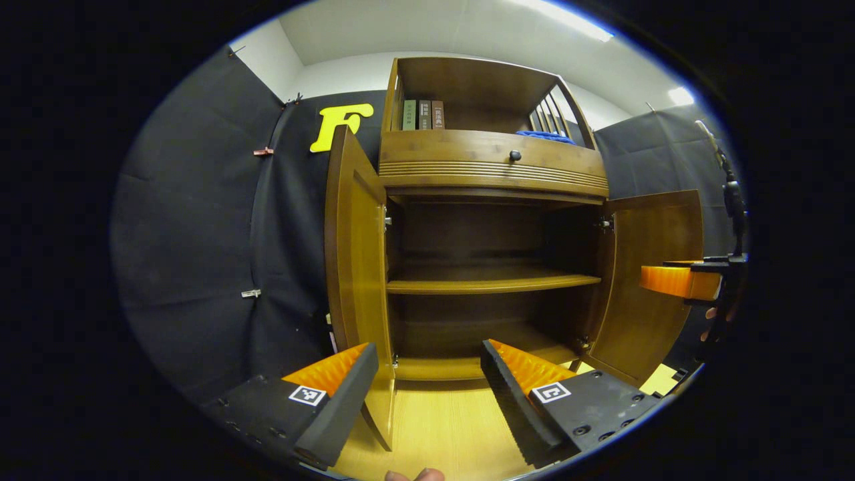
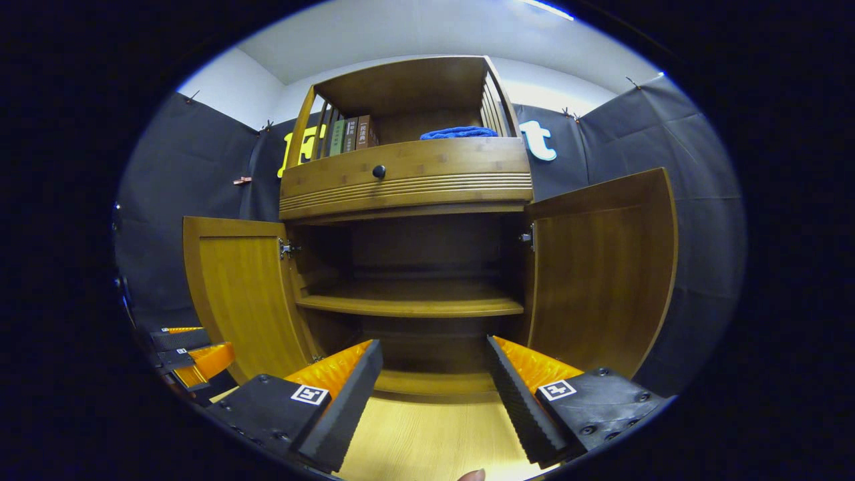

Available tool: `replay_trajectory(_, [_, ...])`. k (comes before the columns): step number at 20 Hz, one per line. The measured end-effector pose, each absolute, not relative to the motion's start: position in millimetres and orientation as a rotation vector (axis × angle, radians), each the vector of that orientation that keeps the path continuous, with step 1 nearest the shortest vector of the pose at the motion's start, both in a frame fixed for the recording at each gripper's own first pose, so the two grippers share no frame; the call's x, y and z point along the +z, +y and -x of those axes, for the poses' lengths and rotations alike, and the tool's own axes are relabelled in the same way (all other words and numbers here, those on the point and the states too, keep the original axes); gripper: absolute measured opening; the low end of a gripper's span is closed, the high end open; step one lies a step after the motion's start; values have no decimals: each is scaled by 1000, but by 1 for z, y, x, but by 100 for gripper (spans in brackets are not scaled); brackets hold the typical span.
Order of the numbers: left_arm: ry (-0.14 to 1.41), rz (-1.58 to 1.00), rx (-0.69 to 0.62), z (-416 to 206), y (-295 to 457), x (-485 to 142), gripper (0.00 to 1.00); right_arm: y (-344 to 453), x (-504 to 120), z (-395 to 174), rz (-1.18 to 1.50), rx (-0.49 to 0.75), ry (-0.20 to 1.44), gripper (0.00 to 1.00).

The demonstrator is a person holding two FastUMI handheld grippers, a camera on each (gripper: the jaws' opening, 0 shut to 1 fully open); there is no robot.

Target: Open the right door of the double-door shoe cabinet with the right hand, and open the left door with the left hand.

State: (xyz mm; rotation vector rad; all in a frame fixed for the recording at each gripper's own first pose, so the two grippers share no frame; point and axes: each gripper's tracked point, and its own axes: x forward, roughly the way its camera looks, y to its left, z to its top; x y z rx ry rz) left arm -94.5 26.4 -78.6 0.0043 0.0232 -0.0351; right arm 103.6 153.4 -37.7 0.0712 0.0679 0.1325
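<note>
Left gripper view looks into the brown wooden double-door shoe cabinet (image 1: pixel 494 220), which stands ahead of the jaws and above them. Both doors are swung out. The left door (image 1: pixel 354 240) is seen almost edge-on, just beyond the left finger; the right door (image 1: pixel 651 280) is past the right finger. Between them the dark inside is open, with one curved wooden shelf (image 1: pixel 491 284) across the middle. The wood is smooth and glossy, with a fine grain. Above the doors is a drawer front with grooved lines and a small round black knob (image 1: pixel 515 155). On top, an open compartment with slats holds upright books (image 1: pixel 423 115) and a folded blue cloth (image 1: pixel 546 135).

The left gripper (image 1: pixel 427 374) has its jaws wide apart and holds nothing; its pads are ribbed. The light wooden floor (image 1: pixel 434 427) is below them.

In right gripper view, the right gripper (image 2: pixel 434 374) is also spread wide and empty, with the cabinet straight ahead of it. The other gripper is low at the far left there.
</note>
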Motion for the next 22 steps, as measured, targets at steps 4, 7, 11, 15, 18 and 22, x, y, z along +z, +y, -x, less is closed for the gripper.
replay_trajectory(4, [28,12,-36,87,23,-77,96,145,-36,-102,-56,104,60,98])
replay_trajectory(7, [36,41,-39,84,19,-71,96,141,-34,-100,-49,89,52,98])
replay_trajectory(11, [39,39,-44,82,20,-69,94,140,-31,-98,-36,79,39,98])
replay_trajectory(15, [37,28,-43,81,20,-68,96,141,-31,-96,-32,76,36,98])
replay_trajectory(18, [31,31,-49,81,19,-67,96,141,-32,-94,-25,76,37,98])
replay_trajectory(22, [37,24,-52,81,15,-68,96,139,-32,-93,-23,71,35,98])
